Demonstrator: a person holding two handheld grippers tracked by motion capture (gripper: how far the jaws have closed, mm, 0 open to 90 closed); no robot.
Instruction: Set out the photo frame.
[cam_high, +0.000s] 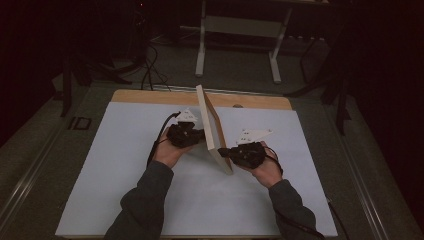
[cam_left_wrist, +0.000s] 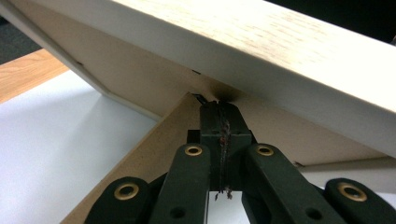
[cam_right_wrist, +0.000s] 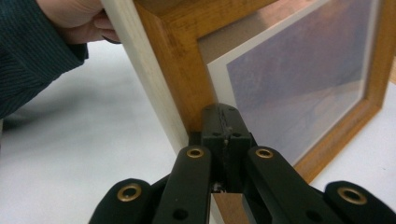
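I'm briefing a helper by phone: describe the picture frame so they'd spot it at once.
On the white table mat, between the person's two hands, stands the wooden picture frame. It is the one upright thing there: pale outer edge, honey-brown front.

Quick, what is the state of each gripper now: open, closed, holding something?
Left gripper: closed, tips against the back of the picture frame beside its stand; a grip cannot be told.
Right gripper: closed, tips against the frame's front; nothing visibly clamped.

High view down over the table; both gripper views close on the picture frame.
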